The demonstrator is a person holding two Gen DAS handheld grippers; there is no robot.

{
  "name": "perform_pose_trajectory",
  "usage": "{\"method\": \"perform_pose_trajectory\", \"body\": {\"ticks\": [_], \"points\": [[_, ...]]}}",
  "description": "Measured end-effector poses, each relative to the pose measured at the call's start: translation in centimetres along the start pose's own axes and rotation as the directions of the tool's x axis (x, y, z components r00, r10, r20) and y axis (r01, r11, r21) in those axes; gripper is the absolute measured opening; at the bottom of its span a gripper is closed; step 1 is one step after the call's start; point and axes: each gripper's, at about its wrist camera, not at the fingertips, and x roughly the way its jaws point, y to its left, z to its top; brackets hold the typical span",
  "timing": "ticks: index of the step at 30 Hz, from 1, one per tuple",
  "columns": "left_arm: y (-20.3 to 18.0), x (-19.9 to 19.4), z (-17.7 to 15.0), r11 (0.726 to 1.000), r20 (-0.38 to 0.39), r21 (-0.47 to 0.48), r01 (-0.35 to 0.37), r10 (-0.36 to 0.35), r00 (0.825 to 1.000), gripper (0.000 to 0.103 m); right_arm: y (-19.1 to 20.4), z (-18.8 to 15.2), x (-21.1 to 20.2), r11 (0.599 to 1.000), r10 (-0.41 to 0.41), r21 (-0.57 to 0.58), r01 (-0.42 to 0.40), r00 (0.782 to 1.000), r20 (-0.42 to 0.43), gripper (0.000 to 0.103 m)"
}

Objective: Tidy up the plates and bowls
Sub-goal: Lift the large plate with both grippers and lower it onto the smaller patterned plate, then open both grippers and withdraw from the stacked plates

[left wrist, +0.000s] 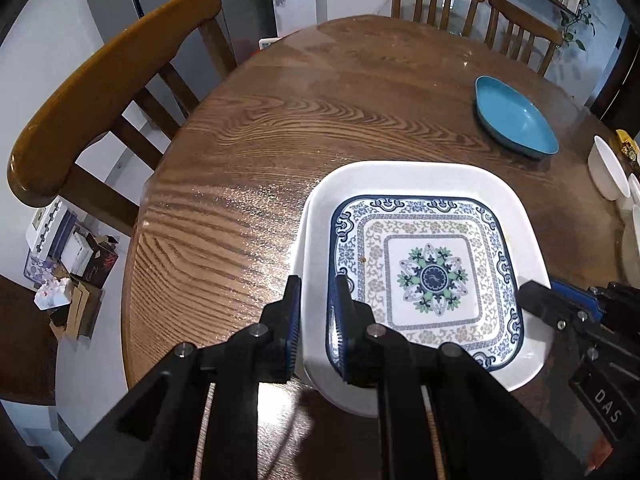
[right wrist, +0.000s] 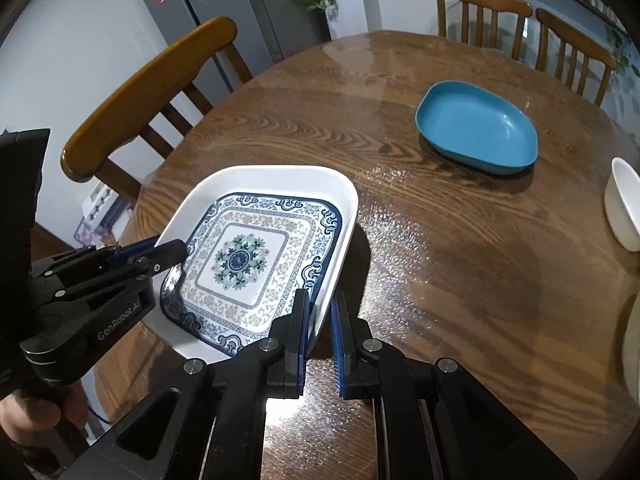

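Nearest: left claw (left wrist: pixel 316 320) straddling near-left rim of white square dish (left wrist: pixel 516 216), one finger outside the wall, other inside over the edge of the patterned plate (left wrist: pixel 428 276) nested in it; jaws narrowed around the rim but pad contact not clear, so cannot tell if clamped or merely hovering. Right claw (right wrist: pixel 320 332) at opposite near corner of white square dish, jaws parted either side of the rim with a gap showing, looks released, not gripping. White square dish on worktop (left wrist: pixel 248 168), near its front-left edge, seemingly tipped up on one side in the right wrist view. Risks, as judgement: lifting with only one side gripped likely tilts the dish and slides the patterned plate out; glossy ceramic plus thin rim means slip if pads bite only the lip; inner finger may catch the patterned plate and lift or chip it instead of the dish; uneven pull from two claws could twist the dish toward the worktop edge and off. Beyond the dish, to its far right: blue dish (right wrist: pixel 476 128) well apart, no collision risk unless the carry path swings that way. Right of the dish, at frame edge: white bowl (right wrist: pixel 624 208), more white ware beside it, partly cut off; a wide sweep of the right claw could knock these.
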Motion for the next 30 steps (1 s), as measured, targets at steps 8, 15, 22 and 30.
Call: {"method": "perform_pose_trajectory", "body": {"ticks": [8,15,22,30], "points": [[0.6,0.6,0.1,1.000,-0.009,0.004,-0.027,0.027,1.000,0.015,1.0,-0.5,1.2,1.000,0.019,-0.009,-0.020,0.999,-0.051,0.015],[0.4,1.4,0.0,0.999,-0.024,0.012,-0.046,0.047,0.999,0.023,2.0,-0.6,1.7,0.999,0.012,-0.040,-0.016,0.997,-0.081,0.021],[-0.2,0.8,0.2,0.998,0.002,0.028,-0.059,0.058,0.998,0.051,2.4,-0.6,1.3,0.998,-0.008,-0.061,0.004,0.998,-0.056,0.026],[-1.1,-1.2,0.1,0.999,0.027,0.021,-0.039,0.039,0.999,0.075,0.6,-0.5,-1.9,0.999,-0.018,-0.041,0.019,0.999,0.033,0.040]]}}
